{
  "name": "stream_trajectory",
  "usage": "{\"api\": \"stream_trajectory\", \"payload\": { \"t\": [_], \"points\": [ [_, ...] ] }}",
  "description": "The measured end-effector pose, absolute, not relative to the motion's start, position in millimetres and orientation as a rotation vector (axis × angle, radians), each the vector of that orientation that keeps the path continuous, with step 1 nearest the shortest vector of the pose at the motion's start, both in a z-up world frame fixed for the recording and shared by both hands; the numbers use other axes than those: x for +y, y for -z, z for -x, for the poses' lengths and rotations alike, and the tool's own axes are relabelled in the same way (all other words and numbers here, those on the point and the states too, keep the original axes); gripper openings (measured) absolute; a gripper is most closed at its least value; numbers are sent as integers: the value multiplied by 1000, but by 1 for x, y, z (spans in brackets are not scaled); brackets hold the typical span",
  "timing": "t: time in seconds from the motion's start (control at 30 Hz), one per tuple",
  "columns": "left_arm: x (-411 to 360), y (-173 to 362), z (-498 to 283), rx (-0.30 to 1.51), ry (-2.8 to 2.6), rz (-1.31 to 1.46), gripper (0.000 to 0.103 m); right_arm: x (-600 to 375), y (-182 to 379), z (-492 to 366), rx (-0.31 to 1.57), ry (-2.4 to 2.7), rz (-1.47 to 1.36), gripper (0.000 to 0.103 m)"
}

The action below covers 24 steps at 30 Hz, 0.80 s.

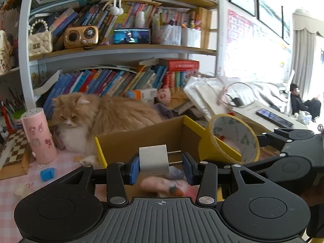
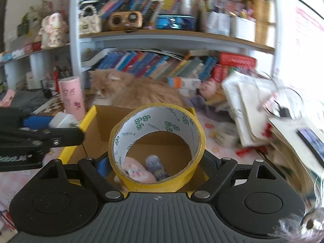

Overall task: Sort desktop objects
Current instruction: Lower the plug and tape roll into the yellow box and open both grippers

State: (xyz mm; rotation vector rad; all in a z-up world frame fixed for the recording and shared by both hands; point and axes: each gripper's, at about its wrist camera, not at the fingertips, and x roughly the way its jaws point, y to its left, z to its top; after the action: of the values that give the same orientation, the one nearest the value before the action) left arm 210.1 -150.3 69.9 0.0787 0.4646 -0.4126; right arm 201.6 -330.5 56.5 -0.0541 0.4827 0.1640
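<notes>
A cardboard box with yellow-taped rims [image 1: 141,139] [image 2: 89,119] stands on the desk. My left gripper [image 1: 161,169] hangs over it with its jaws apart; a white plug charger [image 1: 154,159] sits against its left pad, prongs pointing right, with a gap to the right pad. My right gripper [image 2: 157,168] is shut on a yellow tape roll [image 2: 157,147] and holds it over the box; the roll also shows in the left wrist view [image 1: 232,137]. A pink soft toy [image 2: 135,171] and a small grey-blue item [image 2: 157,168] lie inside the box.
An orange cat [image 1: 97,117] lies right behind the box, before the bookshelf [image 1: 121,48]. A pink cylinder [image 1: 39,135] and a blue cube [image 1: 47,174] are on the left. Papers, cables and a phone [image 1: 274,118] are piled on the right. Another tape roll [image 2: 225,133] lies on the desk.
</notes>
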Motion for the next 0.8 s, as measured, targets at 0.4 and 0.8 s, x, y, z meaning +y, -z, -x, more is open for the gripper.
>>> {"api": "stream_trajectory", "payload": {
  "t": [0.4, 0.8],
  "points": [
    [-158, -40, -252, 564, 368, -93, 43, -315, -20, -258, 580, -246, 142, 84],
    [-155, -18, -265, 670, 337, -112, 44, -310, 5, -278, 690, -301, 152, 84]
  ]
}}
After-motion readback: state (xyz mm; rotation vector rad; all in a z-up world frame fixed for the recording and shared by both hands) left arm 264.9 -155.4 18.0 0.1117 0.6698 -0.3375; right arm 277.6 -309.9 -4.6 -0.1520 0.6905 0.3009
